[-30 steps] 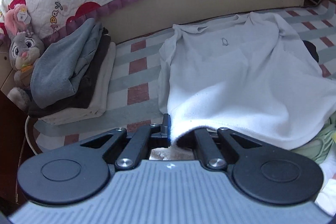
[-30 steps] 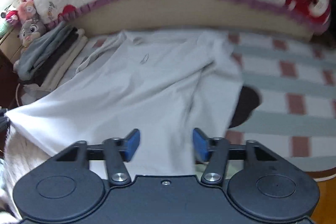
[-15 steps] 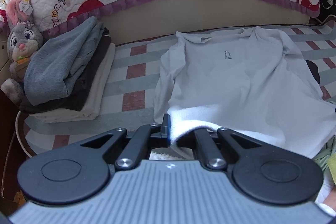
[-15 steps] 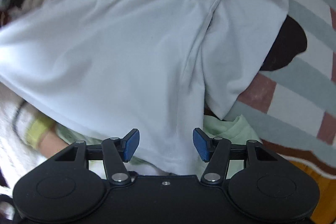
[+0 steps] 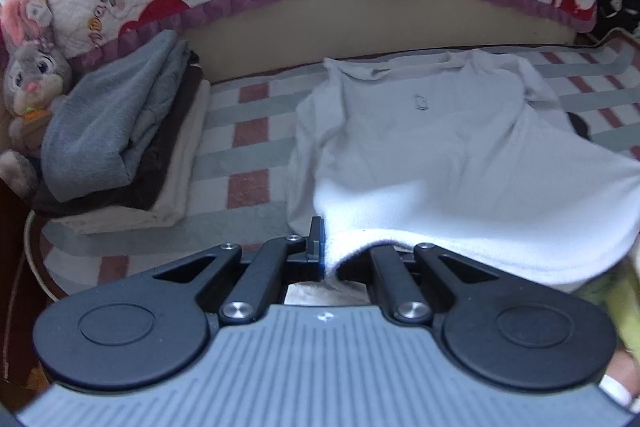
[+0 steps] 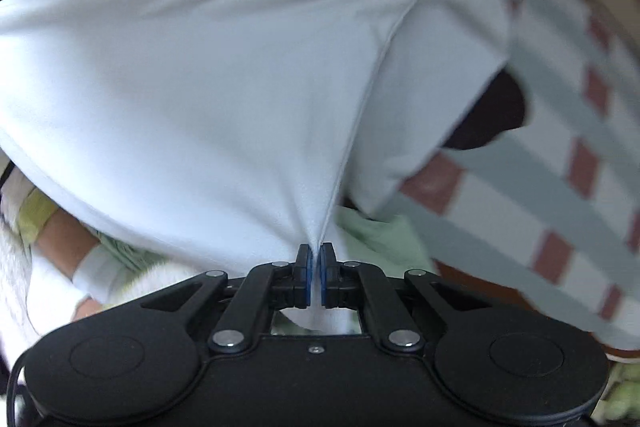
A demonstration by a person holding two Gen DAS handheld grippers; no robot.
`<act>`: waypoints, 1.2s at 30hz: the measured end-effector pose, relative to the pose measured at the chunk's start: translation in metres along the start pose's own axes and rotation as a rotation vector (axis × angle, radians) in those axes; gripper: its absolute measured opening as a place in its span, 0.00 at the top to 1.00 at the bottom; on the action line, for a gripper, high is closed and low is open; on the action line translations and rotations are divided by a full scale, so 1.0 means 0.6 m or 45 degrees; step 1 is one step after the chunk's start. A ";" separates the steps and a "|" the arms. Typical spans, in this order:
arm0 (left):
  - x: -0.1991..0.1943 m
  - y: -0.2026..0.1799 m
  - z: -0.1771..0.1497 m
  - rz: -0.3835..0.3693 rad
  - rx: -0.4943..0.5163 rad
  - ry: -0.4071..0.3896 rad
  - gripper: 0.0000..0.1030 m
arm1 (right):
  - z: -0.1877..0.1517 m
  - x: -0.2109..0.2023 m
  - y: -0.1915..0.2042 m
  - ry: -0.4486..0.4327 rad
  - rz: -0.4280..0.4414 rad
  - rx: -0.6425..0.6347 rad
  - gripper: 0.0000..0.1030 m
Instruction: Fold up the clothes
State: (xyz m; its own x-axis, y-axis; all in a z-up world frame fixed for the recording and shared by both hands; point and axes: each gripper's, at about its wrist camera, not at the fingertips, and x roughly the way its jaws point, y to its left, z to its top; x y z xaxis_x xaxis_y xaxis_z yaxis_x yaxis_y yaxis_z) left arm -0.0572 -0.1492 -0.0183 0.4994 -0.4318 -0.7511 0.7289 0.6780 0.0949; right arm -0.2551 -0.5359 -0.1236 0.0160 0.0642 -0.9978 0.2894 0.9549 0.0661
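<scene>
Left wrist view: the left claw (image 5: pixel 326 255) pinches the near hem of the white long-sleeved cotton shirt (image 5: pixel 432 143), which lies spread on the checked bed (image 5: pixel 248 147) beside a stack of folded grey and cream clothes (image 5: pixel 120 147).

Right wrist view: the right claw (image 6: pixel 315 275) is clamped narrowly on the shirt's (image 6: pixel 224 75) bunched edge, over a pale green garment (image 6: pixel 380 239).

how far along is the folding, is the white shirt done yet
Not yet. Done: a stack of folded clothes sits at the side of the bed, next to the plush rabbit. In hand: the white shirt lies spread on the checked cover, and both the left gripper and the right gripper are shut on its near hem. Left: every fold of this shirt, then stacking it.
</scene>
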 end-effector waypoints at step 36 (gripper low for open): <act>0.249 -0.280 0.194 -0.353 0.043 0.161 0.35 | 0.051 0.050 -0.211 -0.454 -0.002 0.264 0.37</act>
State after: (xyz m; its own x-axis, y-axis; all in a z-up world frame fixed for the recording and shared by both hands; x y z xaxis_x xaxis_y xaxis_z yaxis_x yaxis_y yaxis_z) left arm -0.0505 -0.3969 -0.0704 0.2189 -0.5187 -0.8265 0.8456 0.5235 -0.1046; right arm -0.2620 -0.6634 -0.1618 0.3356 -0.0765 -0.9389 0.4759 0.8739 0.0989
